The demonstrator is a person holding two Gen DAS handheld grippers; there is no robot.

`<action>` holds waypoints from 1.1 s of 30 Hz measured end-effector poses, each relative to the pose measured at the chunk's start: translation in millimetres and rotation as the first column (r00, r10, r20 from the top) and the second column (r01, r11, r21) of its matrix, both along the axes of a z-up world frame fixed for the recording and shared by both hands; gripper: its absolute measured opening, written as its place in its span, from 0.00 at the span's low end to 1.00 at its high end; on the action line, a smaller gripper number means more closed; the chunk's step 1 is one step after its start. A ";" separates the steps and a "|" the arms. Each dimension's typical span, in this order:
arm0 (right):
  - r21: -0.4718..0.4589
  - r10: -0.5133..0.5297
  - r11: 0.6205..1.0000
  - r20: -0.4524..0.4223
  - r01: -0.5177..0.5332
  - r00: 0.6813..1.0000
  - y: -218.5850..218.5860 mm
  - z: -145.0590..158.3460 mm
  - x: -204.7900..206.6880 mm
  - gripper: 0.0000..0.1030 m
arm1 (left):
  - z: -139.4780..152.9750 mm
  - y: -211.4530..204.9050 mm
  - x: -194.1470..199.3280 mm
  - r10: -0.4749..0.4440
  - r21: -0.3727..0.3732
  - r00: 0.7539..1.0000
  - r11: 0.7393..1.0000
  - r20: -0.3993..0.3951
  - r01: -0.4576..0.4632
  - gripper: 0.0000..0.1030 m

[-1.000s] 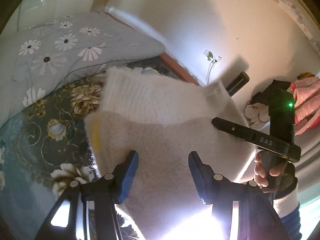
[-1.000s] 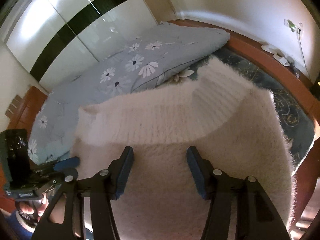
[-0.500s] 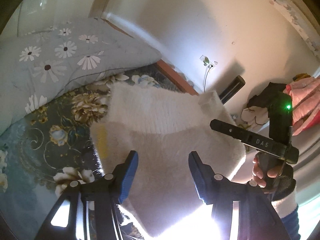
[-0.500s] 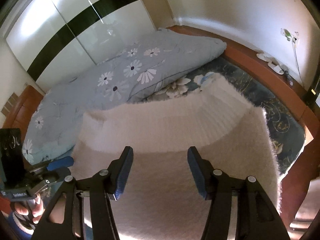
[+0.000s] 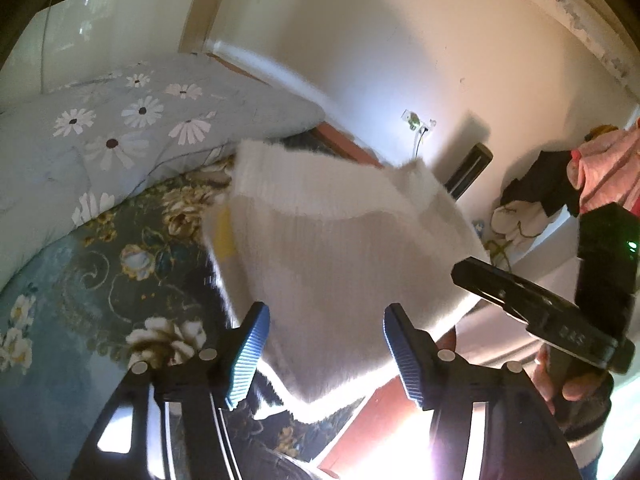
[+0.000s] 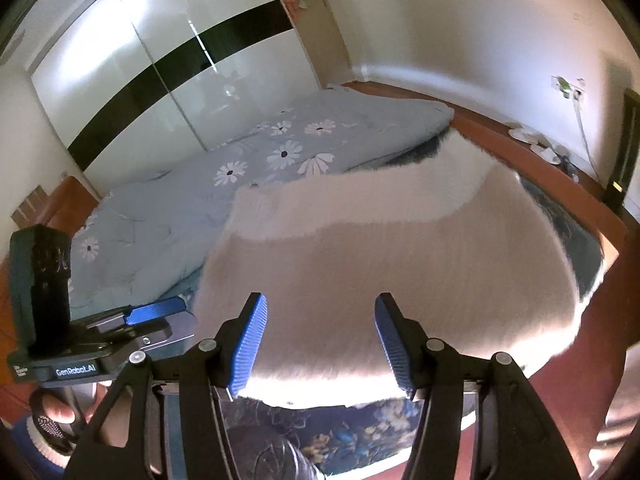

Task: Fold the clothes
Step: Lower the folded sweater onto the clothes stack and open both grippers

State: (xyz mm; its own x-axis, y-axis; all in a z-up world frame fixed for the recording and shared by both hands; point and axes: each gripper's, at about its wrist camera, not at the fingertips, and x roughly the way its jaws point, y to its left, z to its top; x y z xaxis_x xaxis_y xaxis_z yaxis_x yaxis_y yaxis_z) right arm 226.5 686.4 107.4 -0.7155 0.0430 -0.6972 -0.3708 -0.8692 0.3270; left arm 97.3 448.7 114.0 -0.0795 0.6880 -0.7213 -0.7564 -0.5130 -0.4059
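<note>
A white fuzzy sweater (image 5: 340,248) lies folded on the floral bedsheet (image 5: 100,272), its ribbed hem band at the far side; it also shows in the right wrist view (image 6: 380,264). My left gripper (image 5: 324,340) is open and empty, raised above the sweater's near edge. My right gripper (image 6: 316,340) is open and empty above the sweater's near edge. The left gripper shows at the left of the right wrist view (image 6: 156,314), and the right gripper's body at the right of the left wrist view (image 5: 532,300).
A light blue daisy-print duvet (image 5: 100,132) lies bunched beside the sweater, also in the right wrist view (image 6: 240,168). A wooden bed frame edge (image 6: 540,160) runs along the wall. Pink and black clothes (image 5: 592,172) hang at right. A glossy wardrobe (image 6: 160,60) stands behind.
Both grippers have drawn back and up from the sweater, staying open. The sweater appears smaller and farther, lying on the bed.
</note>
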 end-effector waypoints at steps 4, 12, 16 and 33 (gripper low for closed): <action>0.021 -0.020 1.000 0.032 0.019 0.999 -19.2 -10.2 11.4 0.56 | -12.8 -13.1 12.1 0.000 -0.022 1.000 1.000 0.009 0.000 0.79; -0.001 -0.088 0.996 0.022 0.088 0.996 -55.9 -34.7 39.4 0.65 | -38.5 -39.4 36.2 0.002 -0.065 1.000 0.998 0.026 0.000 0.88; -0.023 -0.088 0.996 0.039 0.089 0.995 -71.3 -46.6 45.5 0.65 | -46.1 -51.7 45.2 0.004 -0.073 1.000 0.997 0.012 -0.003 1.00; 0.002 -0.106 0.994 0.067 0.106 0.992 -101.1 -53.2 61.4 0.79 | -50.9 -95.7 62.6 0.072 -0.062 0.996 0.995 -0.050 -0.075 1.00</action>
State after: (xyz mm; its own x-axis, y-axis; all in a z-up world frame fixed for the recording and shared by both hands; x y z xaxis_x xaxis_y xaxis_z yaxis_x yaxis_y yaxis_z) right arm 287.9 585.3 54.3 -0.6590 0.1148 -0.7434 -0.4816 -0.8235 0.2997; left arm 159.9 352.9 63.1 -0.1636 0.6315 -0.7579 -0.7334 -0.5917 -0.3347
